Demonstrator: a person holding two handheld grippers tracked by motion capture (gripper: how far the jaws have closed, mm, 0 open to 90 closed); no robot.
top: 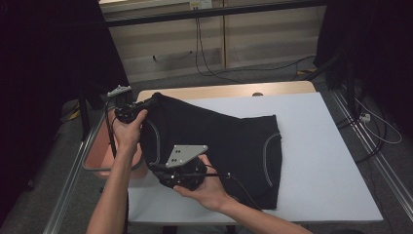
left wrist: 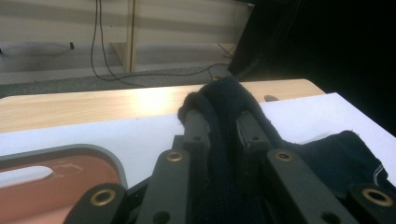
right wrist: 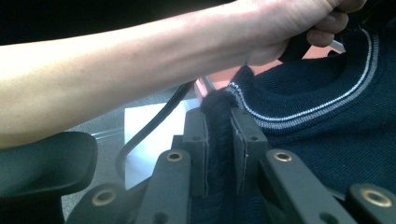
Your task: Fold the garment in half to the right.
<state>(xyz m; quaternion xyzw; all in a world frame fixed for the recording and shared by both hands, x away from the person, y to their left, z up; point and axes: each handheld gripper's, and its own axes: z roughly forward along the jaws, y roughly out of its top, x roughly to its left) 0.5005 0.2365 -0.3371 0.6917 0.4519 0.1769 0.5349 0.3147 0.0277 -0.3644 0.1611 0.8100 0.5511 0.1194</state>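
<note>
A dark knit garment (top: 219,146) with grey-striped trim lies spread across the middle of the white-covered table (top: 321,161), and we see both tools gripping its left edge. The left tool (top: 146,105), at upper left of centre in the high view, is clamped on a fold of the knit, while the right tool (top: 158,170), lower centre, pinches the edge beside the striped band. A pink tray (left wrist: 56,182) sits at the table's left edge.
</note>
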